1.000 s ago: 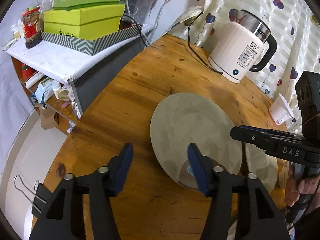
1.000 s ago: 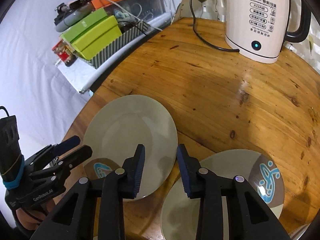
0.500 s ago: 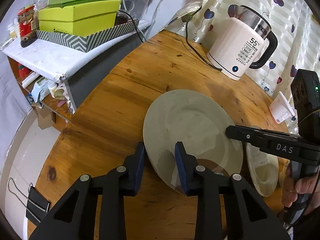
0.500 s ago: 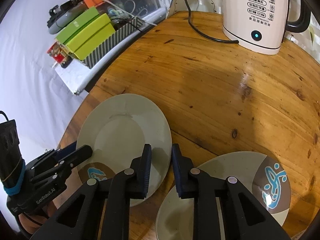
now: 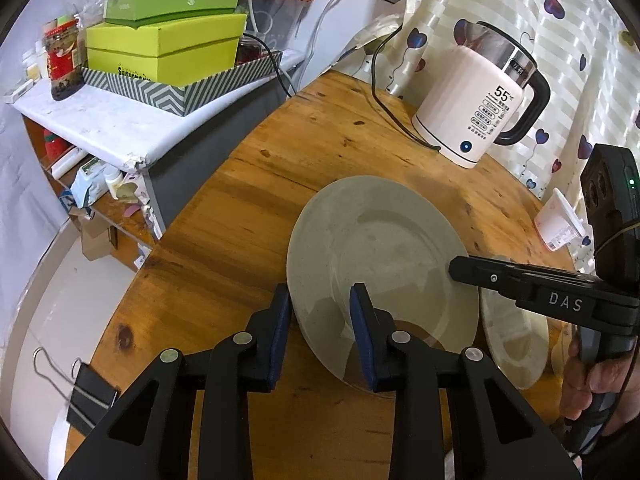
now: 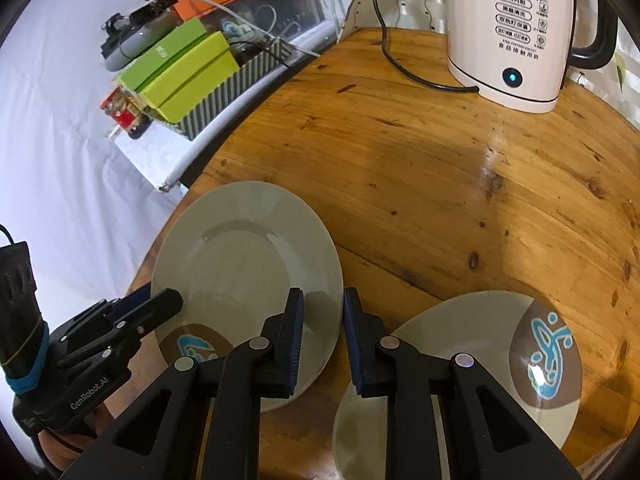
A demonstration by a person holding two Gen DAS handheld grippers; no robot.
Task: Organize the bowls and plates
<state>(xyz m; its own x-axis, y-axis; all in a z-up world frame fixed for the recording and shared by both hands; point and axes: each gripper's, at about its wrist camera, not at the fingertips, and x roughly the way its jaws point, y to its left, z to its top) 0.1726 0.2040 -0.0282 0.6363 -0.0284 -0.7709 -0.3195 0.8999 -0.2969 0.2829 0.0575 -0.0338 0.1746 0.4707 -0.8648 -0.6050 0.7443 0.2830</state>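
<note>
A pale grey-green plate (image 5: 380,248) with a brown and blue patch is held tilted above the round wooden table (image 5: 248,208). My left gripper (image 5: 318,308) is shut on its left rim. My right gripper (image 6: 322,320) is shut on its right rim; the plate also shows in the right wrist view (image 6: 244,256). A second plate (image 6: 480,344) of the same pattern lies flat on the table to the right, partly under my right gripper. It shows in the left wrist view (image 5: 516,340) behind the held plate.
A white electric kettle (image 5: 480,108) with its cord stands at the table's far side. A shelf (image 5: 100,124) with green boxes (image 5: 160,52) stands left of the table. A small white cup (image 5: 560,220) sits near the far right edge. A binder clip (image 5: 88,392) hangs at the near left edge.
My left gripper closed from wide open onto the plate's left rim. My right gripper closed on the right rim. The plate has risen and tilted between them.
</note>
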